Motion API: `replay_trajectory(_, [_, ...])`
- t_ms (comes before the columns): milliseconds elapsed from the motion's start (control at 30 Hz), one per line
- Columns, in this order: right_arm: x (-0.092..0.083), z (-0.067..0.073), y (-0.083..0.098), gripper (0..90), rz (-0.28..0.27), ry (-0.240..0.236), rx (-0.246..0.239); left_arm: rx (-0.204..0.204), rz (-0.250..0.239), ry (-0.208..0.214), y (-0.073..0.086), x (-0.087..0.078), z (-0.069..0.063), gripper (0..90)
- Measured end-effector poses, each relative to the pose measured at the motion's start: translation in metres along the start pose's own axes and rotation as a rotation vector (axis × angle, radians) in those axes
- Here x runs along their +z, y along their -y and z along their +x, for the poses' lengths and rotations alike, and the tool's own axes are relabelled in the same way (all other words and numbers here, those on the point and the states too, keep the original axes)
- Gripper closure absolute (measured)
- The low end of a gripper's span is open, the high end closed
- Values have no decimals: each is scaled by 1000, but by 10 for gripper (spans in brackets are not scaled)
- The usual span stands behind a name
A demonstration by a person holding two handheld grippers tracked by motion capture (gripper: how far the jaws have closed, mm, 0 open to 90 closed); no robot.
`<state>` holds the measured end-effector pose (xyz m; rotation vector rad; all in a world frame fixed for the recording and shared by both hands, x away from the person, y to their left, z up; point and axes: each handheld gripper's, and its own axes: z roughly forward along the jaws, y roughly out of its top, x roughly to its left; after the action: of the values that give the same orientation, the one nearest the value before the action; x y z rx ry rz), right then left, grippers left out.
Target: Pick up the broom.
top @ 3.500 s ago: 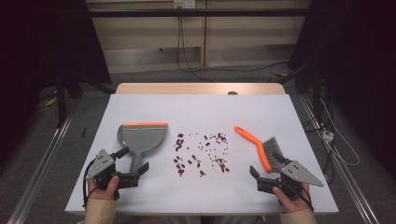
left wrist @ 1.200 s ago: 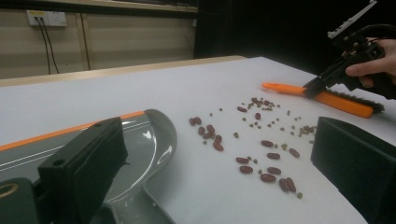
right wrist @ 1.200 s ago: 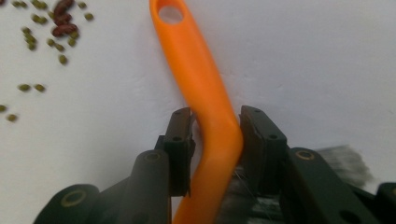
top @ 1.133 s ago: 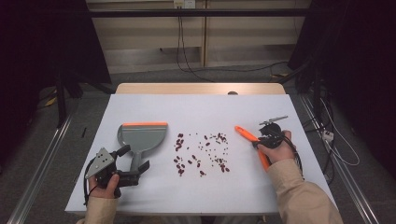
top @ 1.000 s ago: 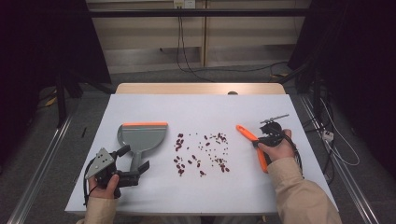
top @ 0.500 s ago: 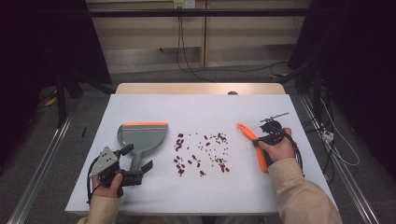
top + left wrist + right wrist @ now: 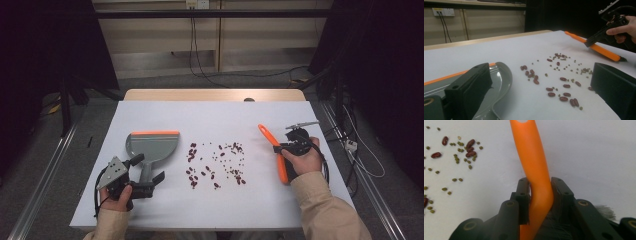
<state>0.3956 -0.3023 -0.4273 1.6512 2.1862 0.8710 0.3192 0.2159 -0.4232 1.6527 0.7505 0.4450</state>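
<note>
A: Since the earliest frame, the right gripper (image 7: 283,148) had travelled from the near right corner of the white table (image 7: 150,115) up to the orange plastic handle of the hand brush (image 7: 272,147). The brush had turned a little too, its handle tip lying slightly farther from the scattered beans.

B: And the jaws?

A: They were clamped on the orange handle; in the right gripper view it was squeezed between both black pads (image 7: 522,195), with dark bristles (image 7: 604,211) showing just behind.

B: The other hand?

A: The left gripper (image 7: 147,170) sat at the near left much as before, only tipped up slightly. Its jaws stood wide, one on either side of the grey stem of the grey plastic dustpan with an orange lip (image 7: 152,145), pressing on nothing.

B: Anything in the pan?

A: The tray looked bare in the high view. The red kidney beans and small green beans (image 7: 215,162) lay loose on the table between the pan and the brush, unchanged. From the left gripper view the beans (image 7: 560,77) spread just beyond the pan's curved edge (image 7: 504,77), and the right gripper (image 7: 605,36) showed farther off on the brush handle (image 7: 596,47).
</note>
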Motion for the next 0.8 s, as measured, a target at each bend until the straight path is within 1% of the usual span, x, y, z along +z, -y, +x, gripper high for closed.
replay_trajectory(167, [-11, 0, 2, 700, -86, -42, 9, 0, -3, -5, -1, -1, -1, 31])
replay_trajectory(200, [-14, 1, 2, 701, -109, -40, 7, 2, -2, -6, -1, -1, -1, 31])
replay_trajectory(267, [-20, 3, 3, 702, -169, -48, -5, 8, -1, -6, -2, -1, -2, 31])
replay_trajectory(300, [-23, 4, 4, 702, -199, -52, 4, 15, -1, -7, -3, -1, -3, 31])
replay_trajectory(367, [-28, 6, 7, 703, -259, -60, 6, 23, -6, 1, -6, 0, -6, 31])
replay_trajectory(400, [-30, 7, 9, 703, -281, -65, 10, 31, -2, 2, -7, 0, -8, 32])
replay_trajectory(433, [-32, 8, 11, 703, -307, -65, 6, 28, -7, 9, -8, 2, -10, 32])
replay_trajectory(467, [-35, 10, 13, 703, -332, -64, 2, 37, -4, 12, -9, 2, -11, 32])
replay_trajectory(533, [-39, 12, 15, 704, -375, -79, 1, 45, -3, 28, -12, 5, -16, 33])
replay_trajectory(567, [-42, 15, 17, 705, -395, -87, 2, 39, -6, 34, -13, 7, -17, 32])
replay_trajectory(667, [-47, 19, 21, 706, -444, -102, 1, 40, -13, 54, -20, 12, -23, 32])
replay_trajectory(700, [-49, 21, 22, 707, -459, -100, 2, 30, -20, 65, -22, 13, -26, 32])
replay_trajectory(800, [-54, 22, 26, 708, -492, -104, 1, 29, -30, 83, -28, 19, -32, 32])
